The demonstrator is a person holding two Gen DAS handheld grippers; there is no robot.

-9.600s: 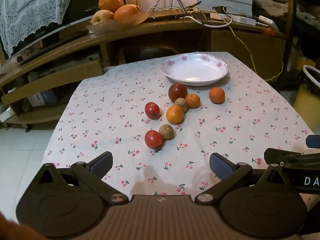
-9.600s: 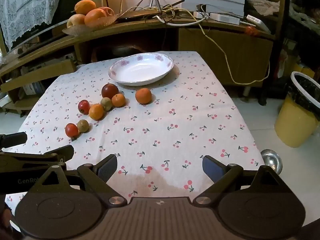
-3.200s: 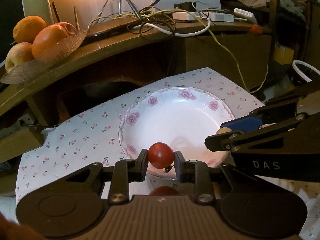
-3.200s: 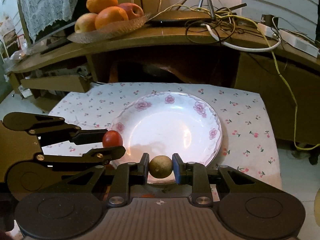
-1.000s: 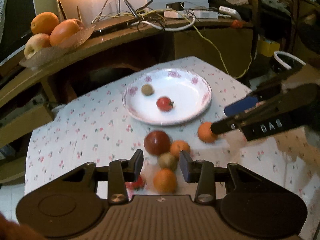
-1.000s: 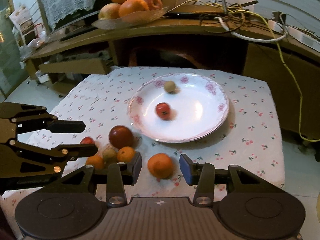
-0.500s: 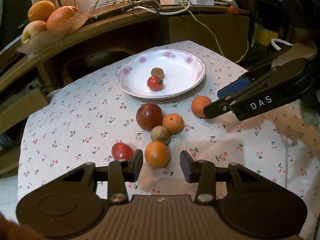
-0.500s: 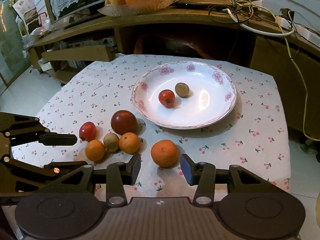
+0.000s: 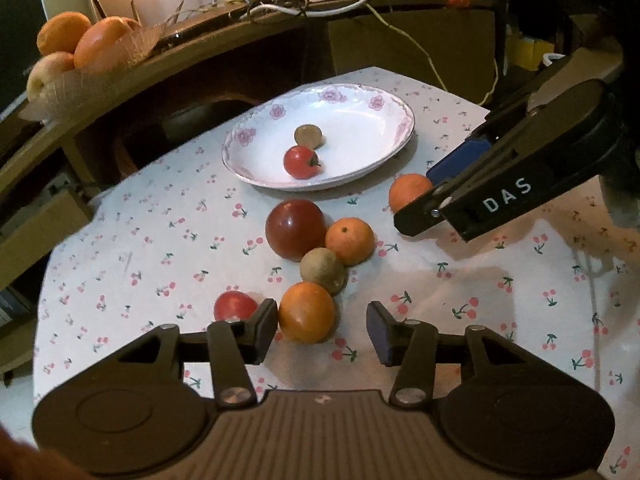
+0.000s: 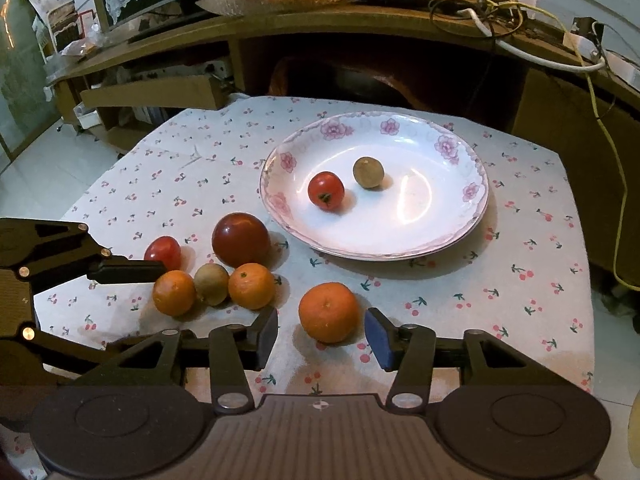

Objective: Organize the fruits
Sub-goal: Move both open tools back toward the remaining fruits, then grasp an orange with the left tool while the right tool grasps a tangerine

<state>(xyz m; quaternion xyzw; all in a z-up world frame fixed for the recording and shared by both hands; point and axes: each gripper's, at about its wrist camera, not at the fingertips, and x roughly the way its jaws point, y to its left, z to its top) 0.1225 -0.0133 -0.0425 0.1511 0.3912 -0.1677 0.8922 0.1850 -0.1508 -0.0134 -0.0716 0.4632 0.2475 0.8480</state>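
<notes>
Now: plate (image 10: 460, 236) holds two fruits; six on cloth; both tongs opening, gripping nothing

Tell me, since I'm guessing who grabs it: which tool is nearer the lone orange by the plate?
Right. The right tool straddles the lone orange, jaws opening; the left tool brackets another orange.

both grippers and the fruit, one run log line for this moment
plate: tomato, kiwi | left gripper: opening, at orange | right gripper: opening, at mandarin
</notes>
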